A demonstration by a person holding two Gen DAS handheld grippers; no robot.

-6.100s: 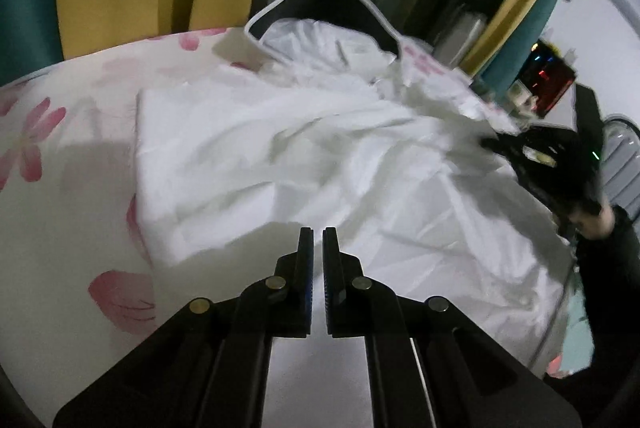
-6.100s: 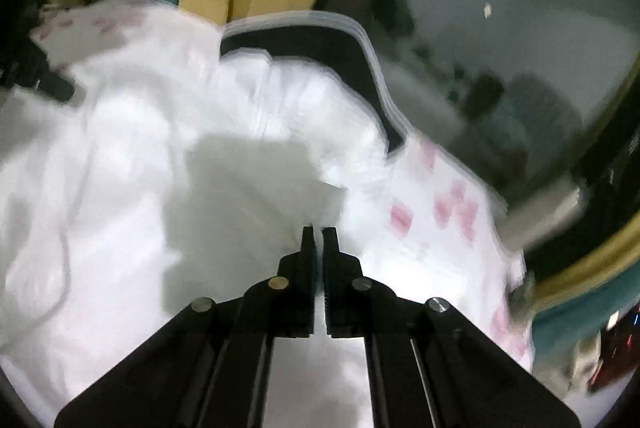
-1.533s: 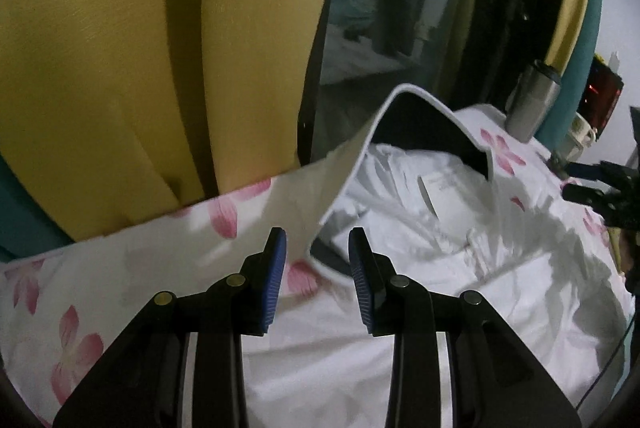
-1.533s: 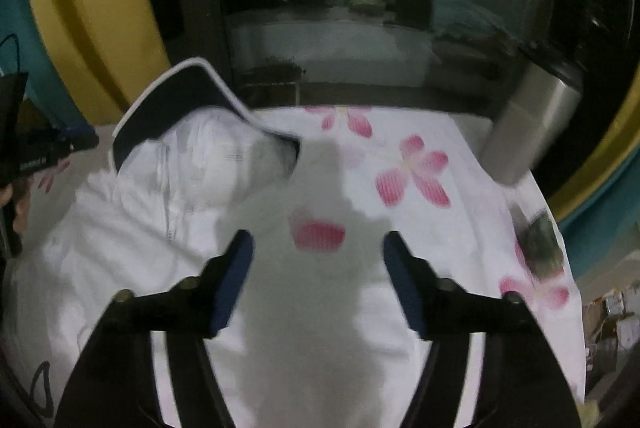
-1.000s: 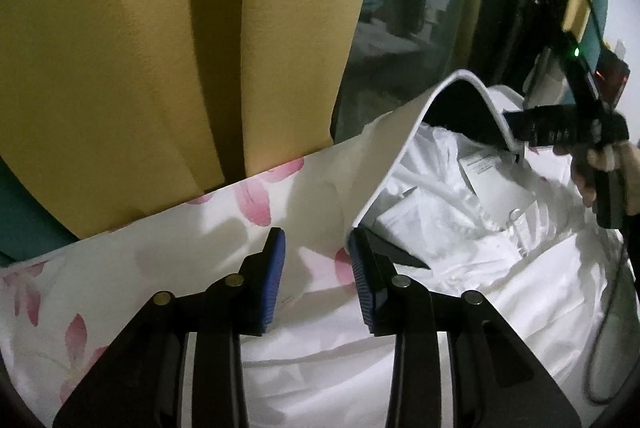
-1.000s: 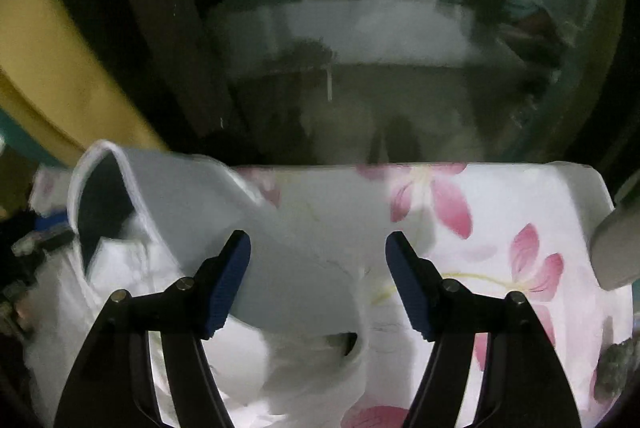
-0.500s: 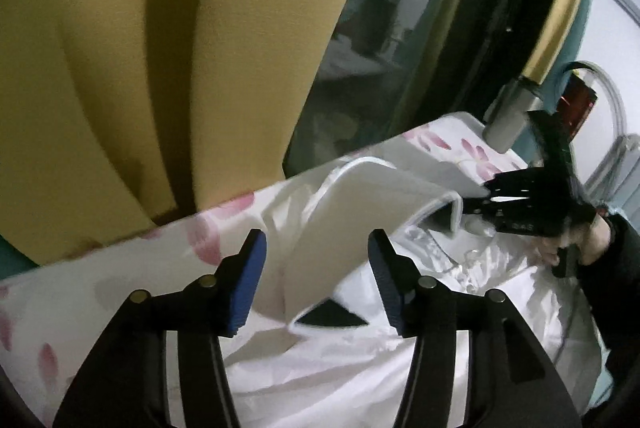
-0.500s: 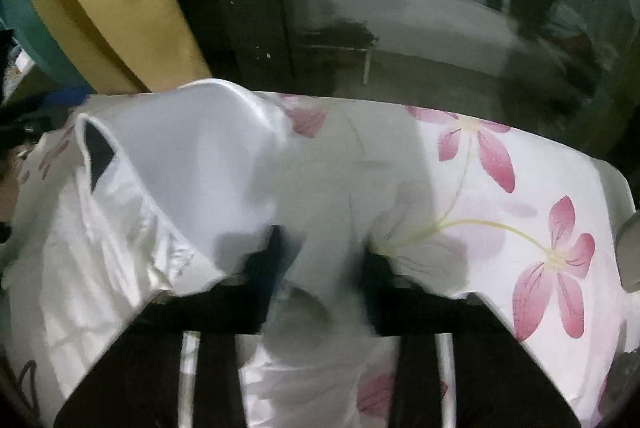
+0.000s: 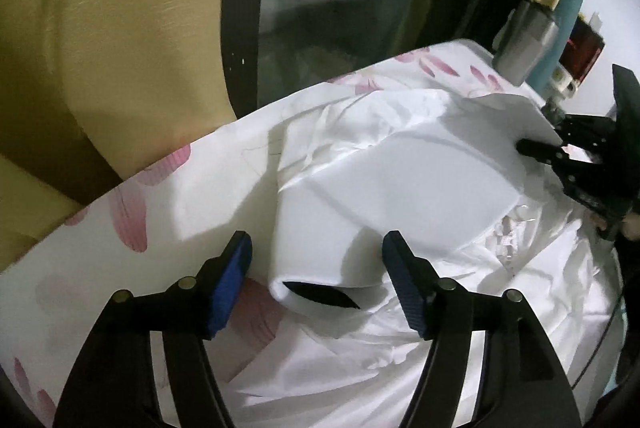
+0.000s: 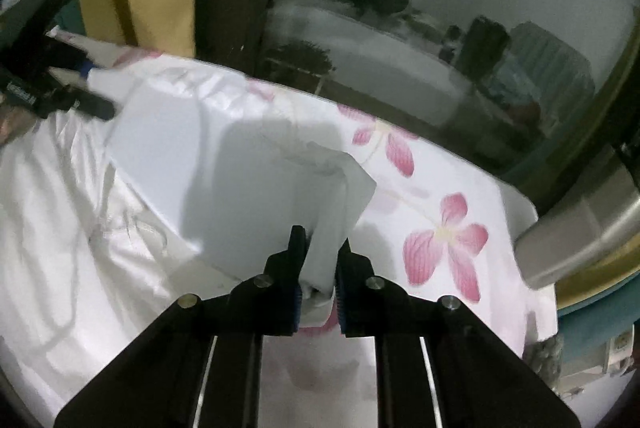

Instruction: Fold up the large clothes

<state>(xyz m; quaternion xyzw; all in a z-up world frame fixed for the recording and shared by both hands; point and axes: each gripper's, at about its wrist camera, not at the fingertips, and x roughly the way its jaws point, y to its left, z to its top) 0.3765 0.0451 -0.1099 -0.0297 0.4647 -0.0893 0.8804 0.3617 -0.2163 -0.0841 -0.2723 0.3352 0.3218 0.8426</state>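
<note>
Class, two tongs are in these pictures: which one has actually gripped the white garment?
The right tongs, shut on a garment corner; the left tongs stand wide open around it.

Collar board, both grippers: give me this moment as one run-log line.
stage: fold at collar | left gripper: open, straddling the collar board | right gripper: shut on collar board edge | white garment: crumpled on floral sheet

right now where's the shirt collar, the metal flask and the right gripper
shirt collar (image 9: 400, 184), left wrist view, on the broad white outer face of the collar
metal flask (image 10: 580, 244), right wrist view, on its brushed steel side
right gripper (image 10: 320, 260), right wrist view, between its fingertips, shut on the collar end
</note>
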